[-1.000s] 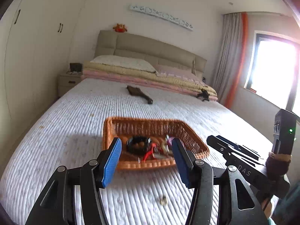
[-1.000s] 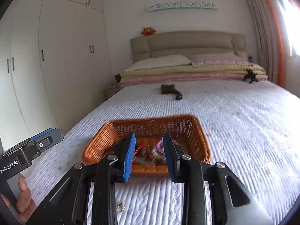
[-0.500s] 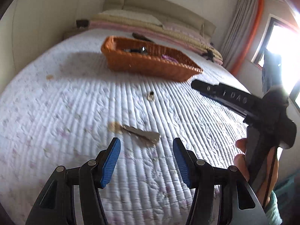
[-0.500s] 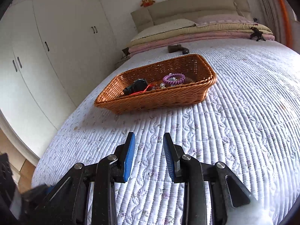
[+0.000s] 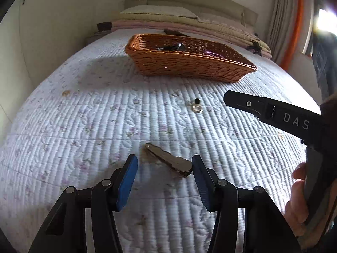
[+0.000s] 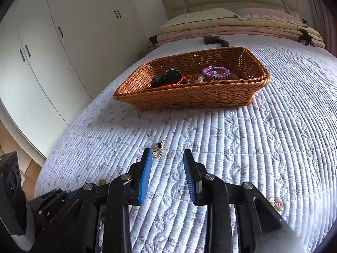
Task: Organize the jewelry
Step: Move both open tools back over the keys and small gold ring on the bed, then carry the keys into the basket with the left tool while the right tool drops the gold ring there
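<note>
- A metal hair clip (image 5: 168,160) is lying flat on the quilted bedspread (image 5: 84,116), just ahead of the left gripper (image 5: 164,166) and nearer its right finger.
- A small pendant (image 6: 158,151) with a dark stone is resting on the bedspread just ahead of the right gripper (image 6: 167,162), beside its left fingertip.
- The wicker basket (image 6: 189,97) is sitting farther up the bed, holding a purple coil hair tie (image 6: 215,72), a black watch (image 6: 168,78) and a red cord.
- The left gripper's fingers are standing spread wide, gripping nothing.
- The right gripper's fingers are parted with a narrower gap, also gripping nothing.
- Pillows (image 6: 200,16) are lying against the headboard.
</note>
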